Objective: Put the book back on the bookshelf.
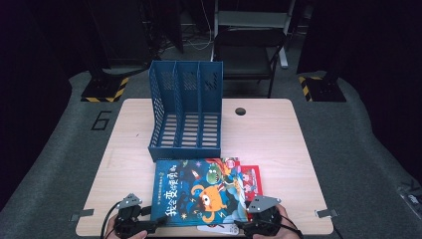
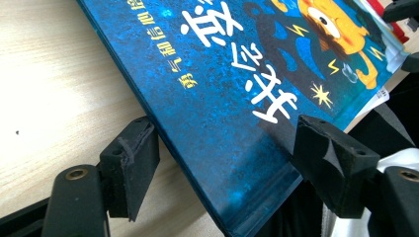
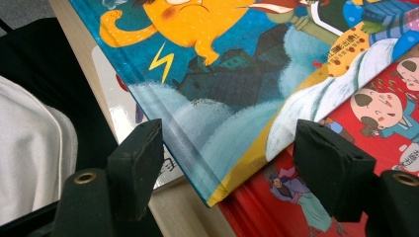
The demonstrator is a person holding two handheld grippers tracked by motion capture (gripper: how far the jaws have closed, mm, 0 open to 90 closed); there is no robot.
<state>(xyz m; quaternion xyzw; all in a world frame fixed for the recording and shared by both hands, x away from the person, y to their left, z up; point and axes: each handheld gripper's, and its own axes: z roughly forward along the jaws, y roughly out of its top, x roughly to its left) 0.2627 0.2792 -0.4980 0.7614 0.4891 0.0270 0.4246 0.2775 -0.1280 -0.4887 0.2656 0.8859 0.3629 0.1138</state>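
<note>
On the pale wooden bench (image 1: pixel 278 134), a blue picture book (image 1: pixel 199 191) with an orange cartoon monster on its cover lies flat near the six o'clock edge, stacked over a red picture book (image 1: pixel 251 180) that peeks out at three o'clock and a white sheet (image 1: pixel 219 229) showing beneath its near edge. Directly at twelve o'clock from the books stands a blue three-slot file rack (image 1: pixel 185 112), its open front facing them. The left gripper (image 1: pixel 158 224) straddles the blue book's near left corner, fingers (image 2: pixel 131 165) released and not pressing it. The right gripper (image 3: pixel 227 163) straddles the near right corner, fingers likewise apart. Beyond the bench, a dark chair (image 1: pixel 249 50) stands on grey floor (image 1: pixel 358 144), with yellow-black striped stand feet (image 1: pixel 107 89) at either side.
</note>
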